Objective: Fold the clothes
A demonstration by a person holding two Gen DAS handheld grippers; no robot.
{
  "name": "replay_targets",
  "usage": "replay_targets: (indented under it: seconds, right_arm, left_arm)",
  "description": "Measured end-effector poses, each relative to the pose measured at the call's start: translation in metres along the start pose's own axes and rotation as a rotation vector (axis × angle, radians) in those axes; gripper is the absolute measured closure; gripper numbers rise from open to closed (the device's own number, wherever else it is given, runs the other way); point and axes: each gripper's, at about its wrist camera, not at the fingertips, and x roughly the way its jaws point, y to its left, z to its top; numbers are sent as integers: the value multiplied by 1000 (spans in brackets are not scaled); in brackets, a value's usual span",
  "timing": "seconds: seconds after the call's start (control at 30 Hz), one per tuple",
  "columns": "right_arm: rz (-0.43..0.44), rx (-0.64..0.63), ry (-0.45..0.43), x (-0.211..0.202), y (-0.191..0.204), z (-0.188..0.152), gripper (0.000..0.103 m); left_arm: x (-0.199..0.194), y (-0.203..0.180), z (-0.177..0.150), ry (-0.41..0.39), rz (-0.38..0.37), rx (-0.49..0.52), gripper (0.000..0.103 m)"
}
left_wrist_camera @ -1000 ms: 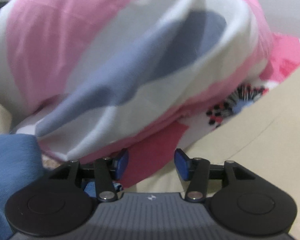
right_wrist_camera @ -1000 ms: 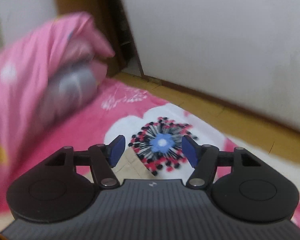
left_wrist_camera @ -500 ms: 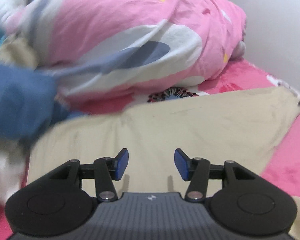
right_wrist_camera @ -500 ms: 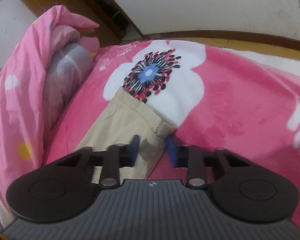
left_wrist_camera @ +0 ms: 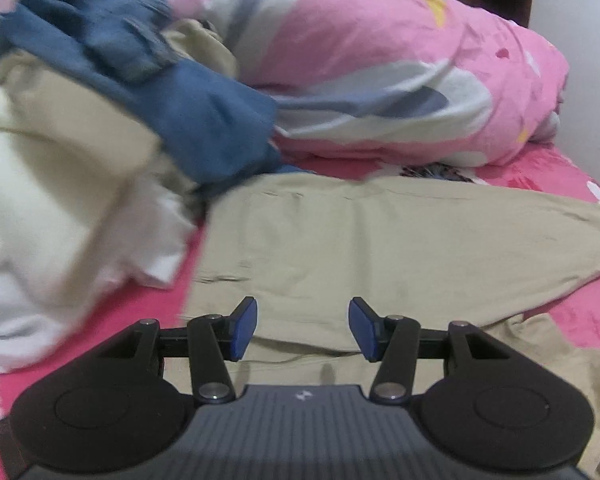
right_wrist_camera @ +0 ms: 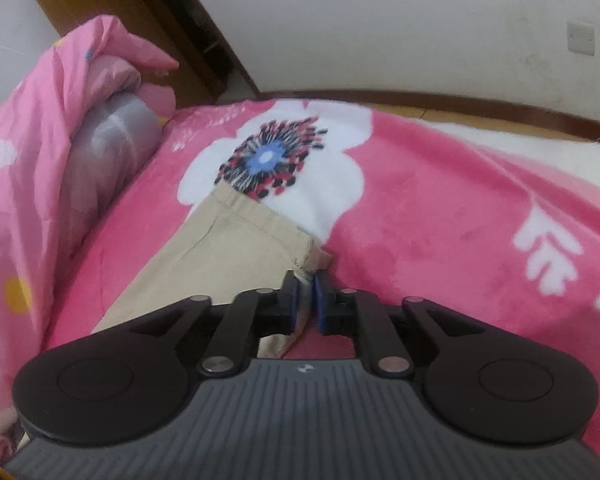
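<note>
Your right gripper (right_wrist_camera: 306,300): jaws just eased apart a little, pads nearly together with hem corner of beige trousers (right_wrist_camera: 224,256) pinched between. Your left gripper (left_wrist_camera: 302,328): jaws half apart, empty, above trousers (left_wrist_camera: 380,240) spread flat on pink blanket (right_wrist_camera: 440,220). Clothes pile (left_wrist_camera: 80,140) just left; rolled duvet (left_wrist_camera: 400,80) behind.

Pink flowered bed (right_wrist_camera: 440,216) bears tan trousers (left_wrist_camera: 400,248), heaped clothes (left_wrist_camera: 80,152), a rolled quilt (left_wrist_camera: 400,80)

The trousers (left_wrist_camera: 380,240) lie spread on the blanket (right_wrist_camera: 440,216), clothes pile (left_wrist_camera: 80,152) left, duvet (left_wrist_camera: 380,80) behind.
</note>
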Motion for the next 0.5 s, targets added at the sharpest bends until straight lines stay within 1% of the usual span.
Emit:
replay_targets:
  seconds: [0.03,0.07,0.13,0.17,0.2,0.27,0.33,0.37,0.4,0.5]
  right_arm:
    - [-30,-20,-29,-8,2,0,77]
    - [-60,-42,-60,-16,4,-1,77]
    - [-122,-142,-148,-34,18,-7,75]
    - [-108,-204,-175,-42,26,-11,75]
    - [-52,-273,-178,-48,38,-18,75]
    - [107,-421,-129,-52,67,-38,75]
    - [258,-559,-24,-48,97,-65,76]
    - [340,-612,25,-45,108,-78,77]
    - [404,-671,68,-42,117,-91,77]
    - [346,-773,126,-23,110,-105,77]
  left_arm:
    - [-9,7,-1,-9,14,3,51]
    - [-17,12,-2,-16,29,7,50]
    - [-28,21,-4,-14,60,16,49]
    - [-30,24,-5,-9,72,18,49]
    - [-33,26,-6,-4,84,19,49]
    - [-28,26,-11,12,68,7,49]
    - [-17,22,-17,12,35,-3,49]
    - [-10,19,-20,9,27,-7,50]
    - [-3,16,-23,6,19,-12,51]
    - [22,8,-25,9,13,-11,51]
